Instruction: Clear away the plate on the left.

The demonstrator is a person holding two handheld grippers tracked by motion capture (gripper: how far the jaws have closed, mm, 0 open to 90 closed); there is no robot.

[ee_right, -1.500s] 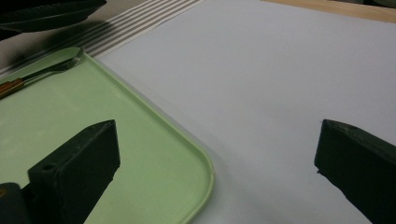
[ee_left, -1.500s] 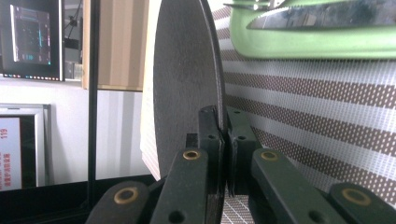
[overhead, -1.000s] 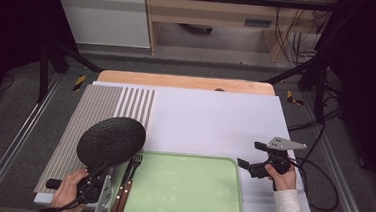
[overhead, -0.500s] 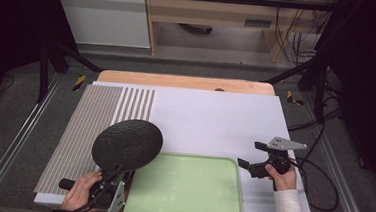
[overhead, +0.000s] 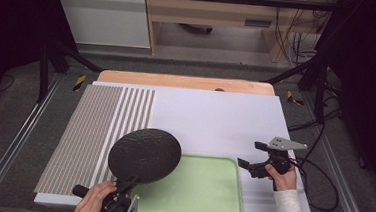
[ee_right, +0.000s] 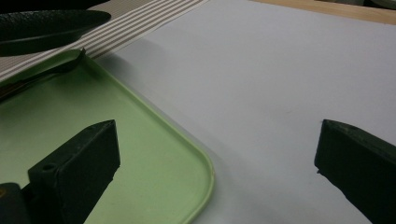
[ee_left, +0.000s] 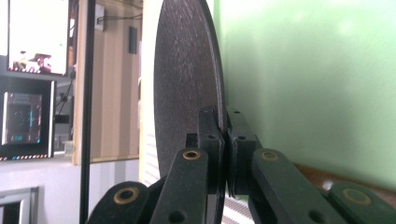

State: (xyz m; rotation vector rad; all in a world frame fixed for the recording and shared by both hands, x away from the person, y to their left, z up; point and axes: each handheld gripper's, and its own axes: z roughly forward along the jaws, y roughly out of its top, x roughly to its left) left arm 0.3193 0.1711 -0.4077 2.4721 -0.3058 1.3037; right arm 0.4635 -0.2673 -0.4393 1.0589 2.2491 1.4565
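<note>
High view: the left gripper (overhead: 119,194) is carrying a round black textured plate (overhead: 145,154) by its near rim, jaws clamped on it. Vs 1 s ago the plate is sitting further right; it was over the grey-and-white striped placemat (overhead: 94,134) and the fork and knife beside the tray, now it's hanging over the near-left corner of the pale green rectangular plastic tray (overhead: 205,192), covering that cutlery. So the carry is heading rightward onto the tray, prob. about halfway there; the plate looks lifted, not set down yet. The right gripper (overhead: 252,166) is idling at the tray's right edge over the white table sheet (overhead: 215,118), same spot as before, not holding anything.

Left gripper view: jaws are pinching nearly shut on the plate's edge (ee_left: 187,88), plate seen edge-on w/ the green tray (ee_left: 303,70) behind it. Grip looks firm, no slip visible.

Right gripper view: jaws are standing wide apart w/ nothing between them, pointing across the tray's right corner (ee_right: 154,154) and the white sheet (ee_right: 261,70). The plate (ee_right: 46,25) is hovering at far left, above the tray rim, striped mat (ee_right: 140,18) beyond. Judging from this, next is lowering the plate flat on the tray; right side seems to be waiting.
</note>
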